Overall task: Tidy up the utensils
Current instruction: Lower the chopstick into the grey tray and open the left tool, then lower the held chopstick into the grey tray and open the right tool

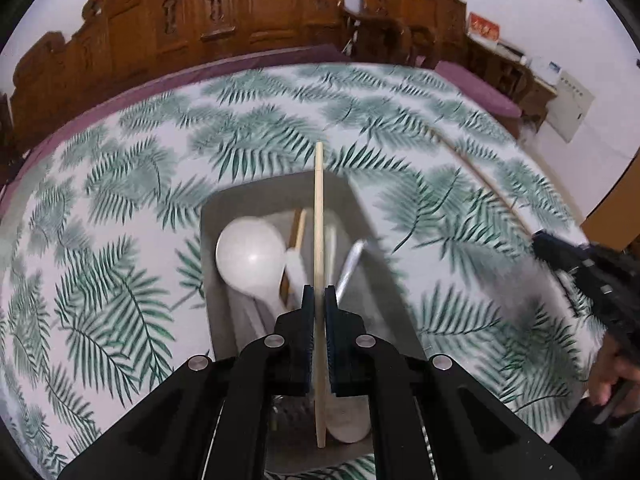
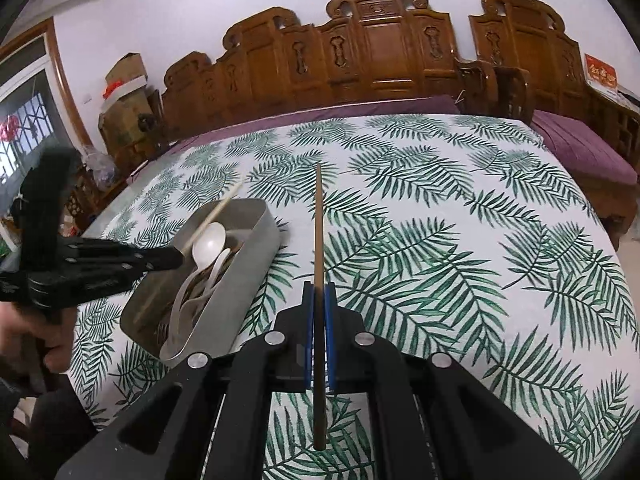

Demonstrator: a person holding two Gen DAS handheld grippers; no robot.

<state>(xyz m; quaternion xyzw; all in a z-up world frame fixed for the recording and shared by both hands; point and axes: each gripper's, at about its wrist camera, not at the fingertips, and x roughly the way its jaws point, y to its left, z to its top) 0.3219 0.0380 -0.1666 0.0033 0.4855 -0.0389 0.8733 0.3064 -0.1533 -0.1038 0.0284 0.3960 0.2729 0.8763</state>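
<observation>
My left gripper (image 1: pixel 319 294) is shut on a pale wooden chopstick (image 1: pixel 319 216) and hangs over a grey metal tray (image 1: pixel 208 240). The tray holds a white spoon (image 1: pixel 250 256), other chopsticks and a metal utensil. My right gripper (image 2: pixel 319 286) is shut on a darker brown chopstick (image 2: pixel 318 232), above the leaf-print cloth to the right of the tray (image 2: pixel 248 276). In the right wrist view the left gripper (image 2: pixel 180 258) shows at the left over the tray's near end, its pale chopstick (image 2: pixel 216 212) slanting up. In the left wrist view the right gripper (image 1: pixel 538 240) appears blurred at the right edge.
A palm-leaf tablecloth (image 2: pixel 440 240) covers the table. Carved wooden benches (image 2: pixel 380 52) with purple cushions (image 2: pixel 580 148) stand behind it and to the right. A person's hand (image 2: pixel 36 332) grips the left tool's handle. Boxes are stacked at the far left.
</observation>
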